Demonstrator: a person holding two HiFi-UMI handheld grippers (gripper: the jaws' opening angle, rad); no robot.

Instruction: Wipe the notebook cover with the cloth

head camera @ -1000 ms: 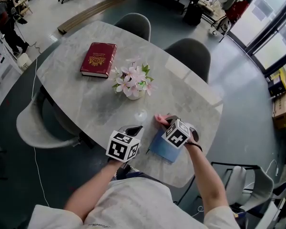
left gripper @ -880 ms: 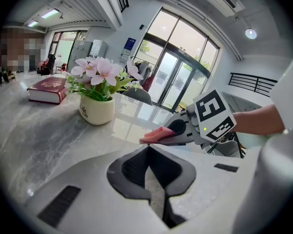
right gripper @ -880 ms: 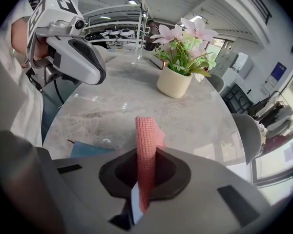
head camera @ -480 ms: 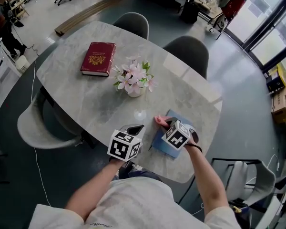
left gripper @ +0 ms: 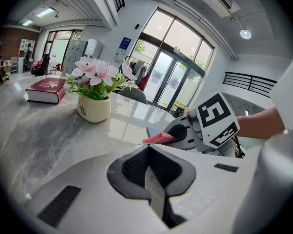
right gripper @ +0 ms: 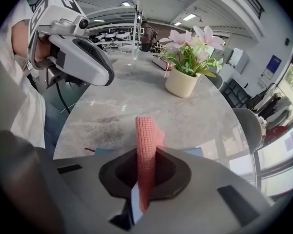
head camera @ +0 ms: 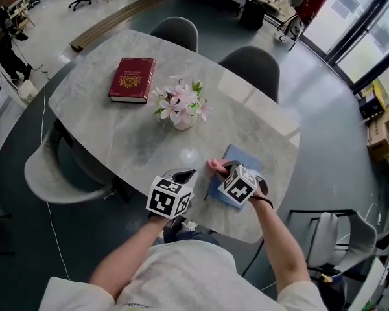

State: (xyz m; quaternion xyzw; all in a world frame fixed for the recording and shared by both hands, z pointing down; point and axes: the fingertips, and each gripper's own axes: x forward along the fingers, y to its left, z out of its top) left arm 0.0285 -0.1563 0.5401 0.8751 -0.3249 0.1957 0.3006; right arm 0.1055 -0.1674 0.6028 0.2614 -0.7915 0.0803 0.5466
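step: wiping; right gripper (right gripper: 145, 191) clamps pink cloth (right gripper: 146, 140) over blue notebook (head camera: 242, 155).
left gripper (left gripper: 154, 185): jaws together, empty.
next: likely a sweep across the cover.

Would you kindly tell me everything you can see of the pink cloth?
The cloth is salmon-pink with a knitted, waffle-like texture. Folded into a narrow strip, it is clamped between the jaws of the right gripper, its free end sticking out past them at the edge of the blue notebook. Whether it touches the cover is unclear.

Head view steeply above table (head camera: 117, 125); gripper views low, facing across it, sharing flowerpot (left gripper: 93, 108)
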